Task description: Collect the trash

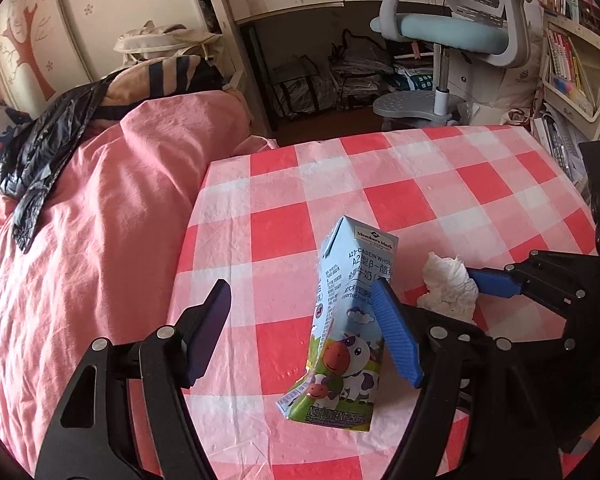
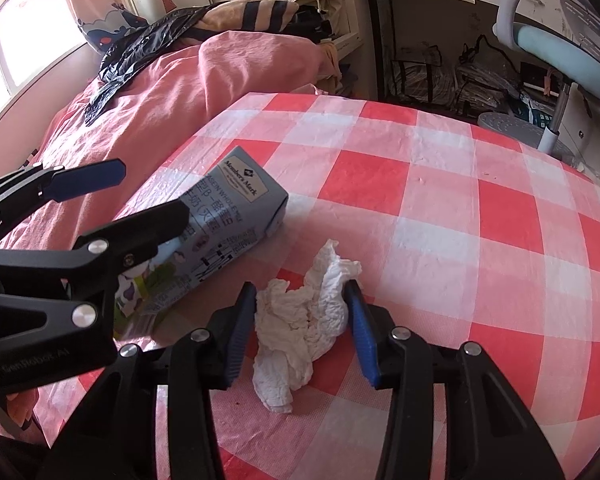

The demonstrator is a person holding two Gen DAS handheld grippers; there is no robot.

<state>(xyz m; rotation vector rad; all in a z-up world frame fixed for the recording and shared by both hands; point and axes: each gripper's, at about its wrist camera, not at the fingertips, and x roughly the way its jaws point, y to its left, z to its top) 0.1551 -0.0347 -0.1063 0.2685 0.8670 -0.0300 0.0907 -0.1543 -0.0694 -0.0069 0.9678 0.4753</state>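
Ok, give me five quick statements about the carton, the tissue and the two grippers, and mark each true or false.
1. The milk carton stands on the checked tablecloth. True.
2. The right gripper has its fingers on either side of the crumpled tissue. True.
3. The left gripper is clamped shut on the carton. False: its jaws stand wide, and one finger is well clear of the carton.
4. The tissue lies on the pink bedding. False: it lies on the tablecloth, beside the carton.
5. A black plastic bag lies on the bedding. True.
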